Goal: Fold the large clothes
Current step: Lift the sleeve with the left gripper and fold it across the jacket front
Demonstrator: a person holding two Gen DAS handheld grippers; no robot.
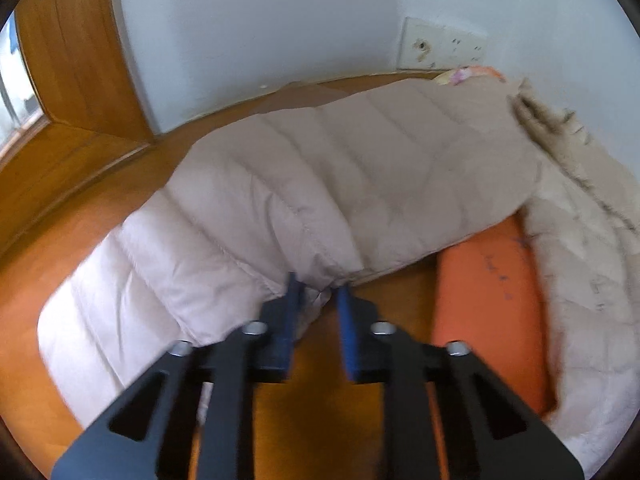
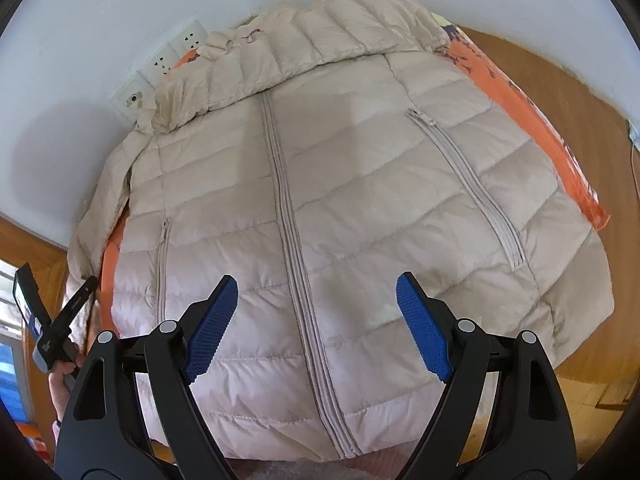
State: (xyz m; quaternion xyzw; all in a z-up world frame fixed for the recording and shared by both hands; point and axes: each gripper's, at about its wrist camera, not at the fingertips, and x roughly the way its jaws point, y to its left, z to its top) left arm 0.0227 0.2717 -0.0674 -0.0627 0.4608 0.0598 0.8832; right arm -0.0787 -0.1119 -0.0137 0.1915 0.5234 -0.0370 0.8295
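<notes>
A beige quilted down jacket (image 2: 340,184) lies front up, its centre zip (image 2: 288,208) closed and its hood (image 2: 320,40) against the wall. In the left wrist view one sleeve (image 1: 320,184) runs across the picture, lifted over the wood, with the fur-trimmed hood (image 1: 552,132) at the right. My left gripper (image 1: 318,290) is shut on the bunched end of that sleeve, fabric pinched between its blue pads. My right gripper (image 2: 316,288) hangs open over the jacket's lower front, either side of the zip, with nothing between its pads.
An orange patterned cloth (image 2: 560,140) lies under the jacket on a wooden surface (image 1: 100,240). A white wall with sockets (image 2: 168,64) stands right behind the hood. A wooden window frame (image 1: 72,60) is at the left. A hand (image 2: 64,376) shows at the right wrist view's left edge.
</notes>
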